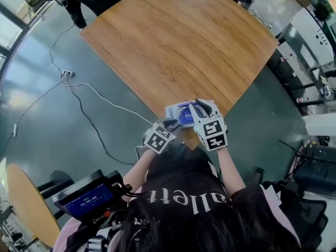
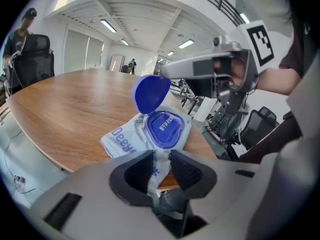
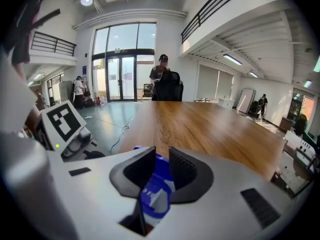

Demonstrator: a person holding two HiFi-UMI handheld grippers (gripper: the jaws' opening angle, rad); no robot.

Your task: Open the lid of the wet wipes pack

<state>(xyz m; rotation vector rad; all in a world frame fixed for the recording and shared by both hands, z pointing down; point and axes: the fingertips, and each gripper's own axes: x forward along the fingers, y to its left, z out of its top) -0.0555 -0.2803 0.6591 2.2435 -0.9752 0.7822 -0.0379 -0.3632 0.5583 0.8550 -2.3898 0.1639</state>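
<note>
The white wet wipes pack [image 1: 175,111] lies on the near corner of the wooden table [image 1: 184,41]. In the left gripper view the pack [image 2: 125,136] shows its blue lid [image 2: 150,93] swung up off the blue oval frame [image 2: 164,129]. My left gripper [image 2: 161,165] is shut on the pack's near end seam. My right gripper [image 3: 160,166] has the blue lid [image 3: 157,184] between its jaws, pads tight against it. In the head view the left gripper [image 1: 170,124] and right gripper [image 1: 202,106] meet over the pack. The right gripper [image 2: 167,73] reaches the lid's top edge.
The pack sits right at the table's corner, with grey floor beyond the edge. Cables [image 1: 79,91] trail over the floor at left. A round table [image 1: 26,203] stands at lower left, black chairs [image 1: 315,167] at right. A person [image 3: 162,76] stands by a chair at the table's far end.
</note>
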